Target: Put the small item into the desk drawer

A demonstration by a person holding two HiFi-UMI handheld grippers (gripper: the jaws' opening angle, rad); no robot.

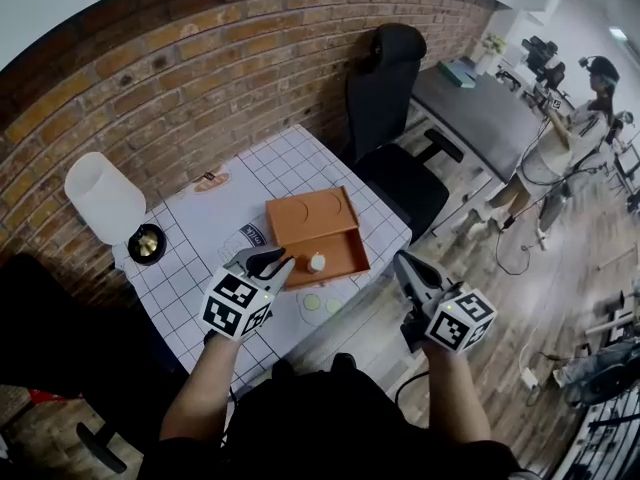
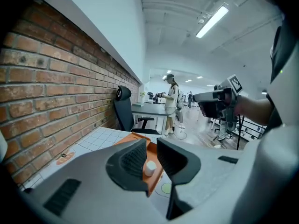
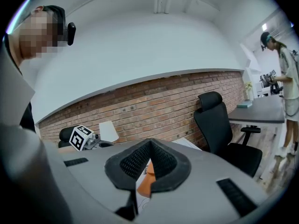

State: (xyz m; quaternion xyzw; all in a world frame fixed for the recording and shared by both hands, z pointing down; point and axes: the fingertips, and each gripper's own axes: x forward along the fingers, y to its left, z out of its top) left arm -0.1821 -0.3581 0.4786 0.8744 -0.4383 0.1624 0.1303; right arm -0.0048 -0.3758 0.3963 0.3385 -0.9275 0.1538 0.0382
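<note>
Far left of the orange drawer [image 1: 305,218], a lamp with a smooth white tapered shade [image 1: 103,198] is standing by the brick wall. A small round black dish [image 1: 147,243] is sitting at its foot, holding something gold that is too small to name. Both are resting on a table with a white grid-patterned cover [image 1: 200,228].

Just left of the drawer's near corner, the left gripper [image 1: 272,262] is hovering. Its ribbed dark pads are standing a little apart with nothing pinched between them.

The drawer is lying flat and rectangular on the cover. Its far half is a lid-like panel marked with two circles, and its near half is an open compartment. The small item [image 1: 317,262], a white rounded cylinder, is lying inside that compartment, toward its left part.

The left gripper view is showing the item [image 2: 149,168] through the gap in the left gripper [image 2: 151,143], resting on the orange floor [image 2: 153,176]. The head view gives no such close look.

Right of the drawer and off the table edge, the right gripper [image 1: 408,266] is hanging with its tongs pressed together and empty. Its own view shows the right gripper [image 3: 150,143] hiding all but an orange sliver of the drawer [image 3: 145,181].

Beyond the drawer's far right corner, a black padded office chair [image 1: 390,98] is standing. Farther right, a person [image 1: 575,138] is working at a grey desk.
</note>
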